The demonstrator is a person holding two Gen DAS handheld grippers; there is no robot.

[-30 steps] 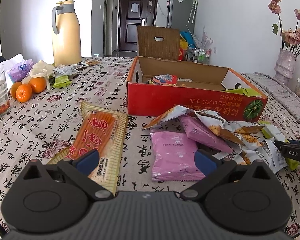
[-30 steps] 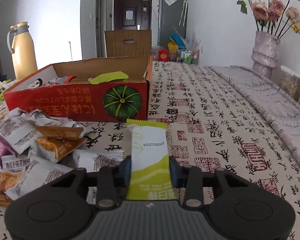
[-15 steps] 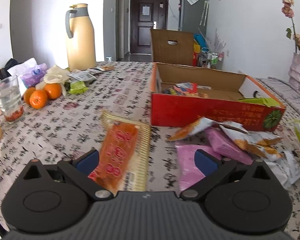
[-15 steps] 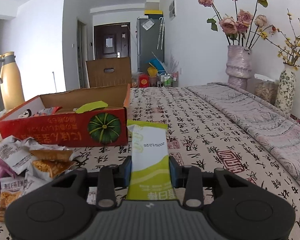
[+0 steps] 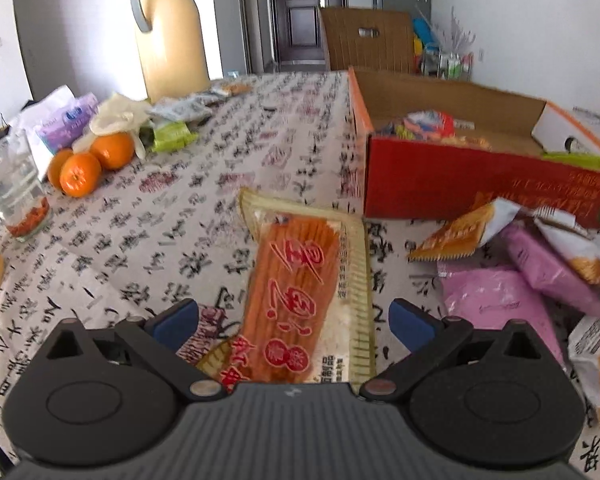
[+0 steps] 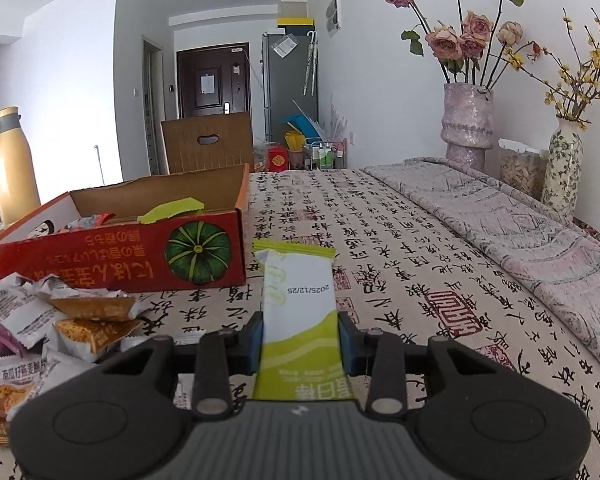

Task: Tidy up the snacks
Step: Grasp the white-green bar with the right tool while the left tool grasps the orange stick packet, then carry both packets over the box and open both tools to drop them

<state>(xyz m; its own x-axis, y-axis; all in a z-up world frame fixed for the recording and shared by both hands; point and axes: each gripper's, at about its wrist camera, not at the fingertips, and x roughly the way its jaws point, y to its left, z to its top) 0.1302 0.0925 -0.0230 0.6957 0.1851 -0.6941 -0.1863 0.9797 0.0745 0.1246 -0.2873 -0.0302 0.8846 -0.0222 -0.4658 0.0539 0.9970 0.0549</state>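
Note:
My left gripper (image 5: pixel 294 322) is open, its blue pads on either side of a long orange snack packet (image 5: pixel 300 288) that lies flat on the tablecloth. My right gripper (image 6: pixel 300 338) is shut on a white and green snack bar (image 6: pixel 298 304) and holds it above the table. The red cardboard box (image 5: pixel 472 178) with several snacks inside stands at the right; it also shows in the right wrist view (image 6: pixel 112 252). A pile of pink and white snack packets (image 5: pixel 540 272) lies in front of the box; it also shows in the right wrist view (image 6: pixel 52 328).
Oranges (image 5: pixel 88 162), a glass (image 5: pixel 14 188), tissue packs (image 5: pixel 56 124) and a yellow thermos (image 5: pixel 170 36) stand at the left of the table. Flower vases (image 6: pixel 468 128) and a jar (image 6: pixel 522 168) stand at the far right. A folded cloth (image 6: pixel 520 232) covers the table's right side.
My left gripper has swung left and now straddles the orange packet, still open. My right gripper has lifted the snack bar higher, away from the pile.

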